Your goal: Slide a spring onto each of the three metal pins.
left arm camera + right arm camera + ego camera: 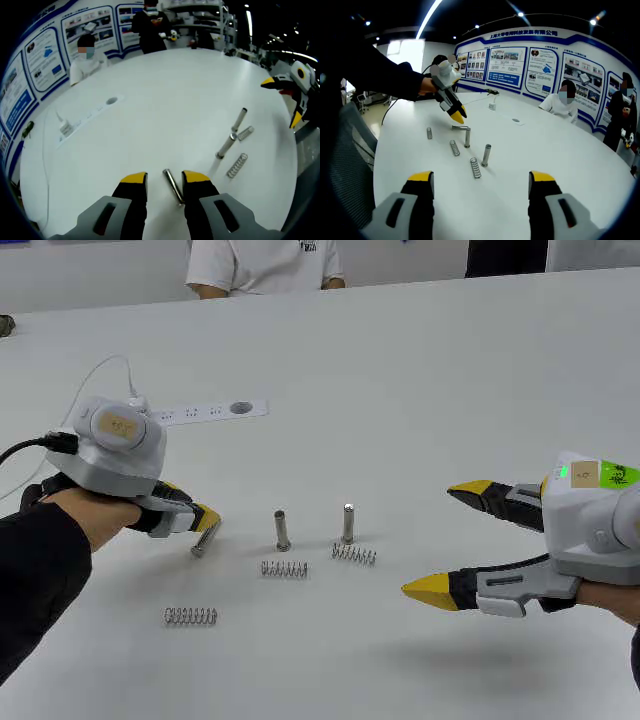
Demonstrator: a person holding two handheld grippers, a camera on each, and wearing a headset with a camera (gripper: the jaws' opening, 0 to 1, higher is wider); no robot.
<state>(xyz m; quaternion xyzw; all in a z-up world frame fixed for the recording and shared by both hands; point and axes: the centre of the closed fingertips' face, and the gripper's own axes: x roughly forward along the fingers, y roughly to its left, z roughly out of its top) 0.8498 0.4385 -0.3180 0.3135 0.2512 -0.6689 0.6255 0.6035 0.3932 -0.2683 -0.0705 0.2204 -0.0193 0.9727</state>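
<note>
Two metal pins (282, 530) (347, 523) stand upright mid-table. A third pin (205, 538) lies slanted at the tips of my left gripper (207, 520). In the left gripper view this pin (173, 186) rests between the yellow fingertips of the left gripper (165, 177), against the right one, with a wide gap to the other. Three springs lie flat: one (284, 568) before the left upright pin, one (354, 554) before the right pin, one (190, 616) nearer me on the left. My right gripper (430, 540) hovers open to the right, holding nothing.
A white power strip (205, 411) with a cable lies behind the left gripper. A person in a white shirt (265, 265) sits at the far table edge. Bare white table (450, 390) surrounds the pins.
</note>
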